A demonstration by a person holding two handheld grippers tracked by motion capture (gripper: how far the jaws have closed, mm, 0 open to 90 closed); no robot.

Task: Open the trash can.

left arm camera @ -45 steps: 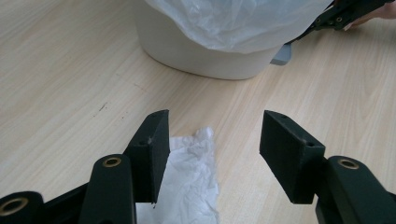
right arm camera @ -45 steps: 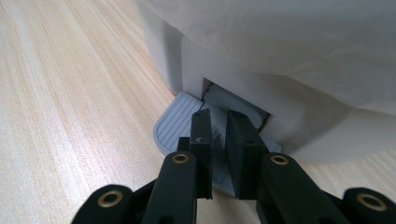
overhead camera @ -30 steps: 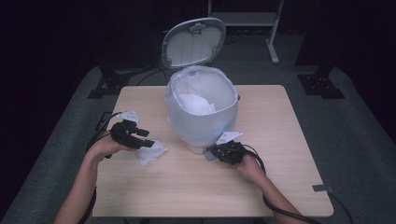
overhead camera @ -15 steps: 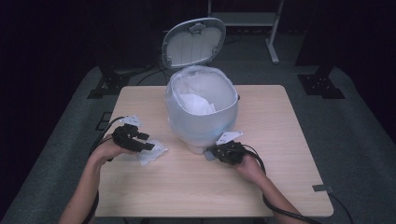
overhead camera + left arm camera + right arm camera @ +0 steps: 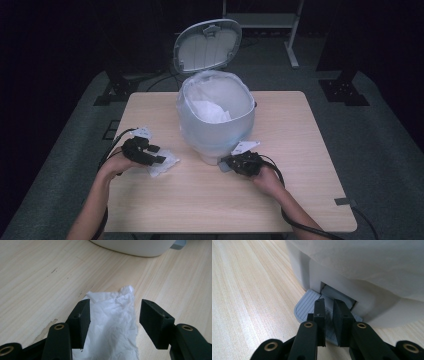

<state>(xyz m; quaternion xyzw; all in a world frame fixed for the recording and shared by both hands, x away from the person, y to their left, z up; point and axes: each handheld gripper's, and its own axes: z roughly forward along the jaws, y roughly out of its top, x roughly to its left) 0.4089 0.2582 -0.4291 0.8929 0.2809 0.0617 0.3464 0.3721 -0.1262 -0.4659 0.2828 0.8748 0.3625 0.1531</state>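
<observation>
My left gripper (image 5: pixel 159 156) has come down over the last second and now sits low over the crumpled tissue (image 5: pixel 164 164) near the left edge of the surface (image 5: pixel 310 150). In the earlier high pictures it stood a little higher above that tissue. From the left gripper view, the tissue (image 5: pixel 113 325) lies flat on the wood between my two jaws, which stand apart on either side of it. They bracket it but do not press on it yet, so I count nothing as held there.

My right gripper (image 5: pixel 231 161) has not shifted. Its jaws are together and their tips rest on the grey ribbed pedal (image 5: pixel 310 307) at the foot of the bin (image 5: pixel 216 117). The lid (image 5: pixel 207 45) stands tipped up behind the rim, so I judge that I am pushing the pedal down to keep it open. The white liner bag (image 5: pixel 212 90) is folded over the rim, and some white tissue (image 5: pixel 210 111) already lies inside.

So the descent puts me at the point of the pick. What remains is to close the left jaws on the tissue, lift it, and carry it across to the open bin while the right side stays on the pedal. The tissue is thin and lies flat, so I expect the jaws may need to scrape the wood to catch it.
</observation>
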